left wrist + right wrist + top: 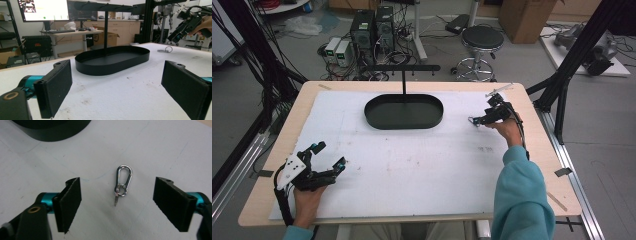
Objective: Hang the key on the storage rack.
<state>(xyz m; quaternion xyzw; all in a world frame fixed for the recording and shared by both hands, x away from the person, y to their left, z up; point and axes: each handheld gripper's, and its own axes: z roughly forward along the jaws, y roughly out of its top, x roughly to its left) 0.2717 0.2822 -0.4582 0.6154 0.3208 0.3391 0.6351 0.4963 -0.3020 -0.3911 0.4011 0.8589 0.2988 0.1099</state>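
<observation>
Carabiner [123, 181] lies flat near counter's [532, 165] far right edge; I see right hand-held gripper [117, 205] straddling it, jaws apart, not touching; left hand-held gripper [328, 155] wide, empty.

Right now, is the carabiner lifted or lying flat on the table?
Lying flat. The carabiner rests on the white mat, between the right gripper's open jaws, with neither pad touching it.

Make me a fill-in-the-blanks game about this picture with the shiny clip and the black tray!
1. The silver clip lies on the ____ mat.
2. The right gripper has its jaws ____ on either side of the clip.
3. The black tray has an ____ shape.
4. The left gripper holds ____.

Missing words: white; open; oval; nothing
</observation>
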